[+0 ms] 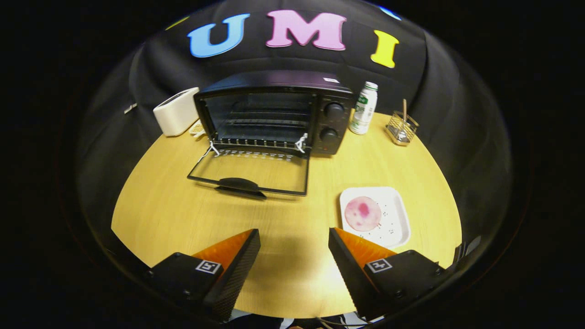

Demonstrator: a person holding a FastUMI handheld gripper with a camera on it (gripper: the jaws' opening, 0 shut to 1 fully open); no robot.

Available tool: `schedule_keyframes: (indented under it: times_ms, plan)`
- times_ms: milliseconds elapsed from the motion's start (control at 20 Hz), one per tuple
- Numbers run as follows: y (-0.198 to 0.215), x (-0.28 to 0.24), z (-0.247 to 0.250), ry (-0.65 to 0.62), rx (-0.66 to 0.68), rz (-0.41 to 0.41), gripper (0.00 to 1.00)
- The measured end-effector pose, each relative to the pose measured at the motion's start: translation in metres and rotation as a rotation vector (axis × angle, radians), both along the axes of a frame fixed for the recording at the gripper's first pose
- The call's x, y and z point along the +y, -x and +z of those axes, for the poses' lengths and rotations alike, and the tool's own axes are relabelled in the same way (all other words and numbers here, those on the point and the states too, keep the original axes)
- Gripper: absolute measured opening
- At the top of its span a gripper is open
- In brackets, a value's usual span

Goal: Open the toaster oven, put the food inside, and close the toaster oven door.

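A black toaster oven (274, 112) stands at the back of the round wooden table (173, 210). Its glass door (253, 171) lies folded down flat toward me, handle at the near edge, and the wire rack inside shows bare. A flat pink round of food (363, 213) rests on a white square plate (395, 214), just beyond my right finger. My gripper (295, 240) hovers over the table's near part, open, with nothing between its orange-and-black fingers (237, 256). The door's handle is well ahead of the left finger.
Left of the oven stands a white toaster (176, 112). On the oven's right are a white bottle with a green label (364, 108) and a small wire basket (401, 128) holding a stick. The black cloth wall closes in behind them.
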State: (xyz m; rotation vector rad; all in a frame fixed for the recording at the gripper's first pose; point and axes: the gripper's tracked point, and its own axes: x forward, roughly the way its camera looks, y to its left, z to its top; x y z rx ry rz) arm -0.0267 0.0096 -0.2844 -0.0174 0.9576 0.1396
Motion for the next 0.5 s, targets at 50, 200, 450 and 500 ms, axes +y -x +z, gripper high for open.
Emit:
schedule_keyframes:
  times_ms: [50,200,450,500]
  plan:
    - [-0.004,-0.017,0.002,-0.012,0.014,-0.026,0.99]
    - [-0.017,-0.071,-0.004,-0.011,0.070,-0.079,0.99]
    - [-0.041,-0.135,-0.021,-0.008,0.155,-0.101,0.99]
    - [-0.045,-0.145,-0.026,-0.002,0.170,-0.091,0.99]
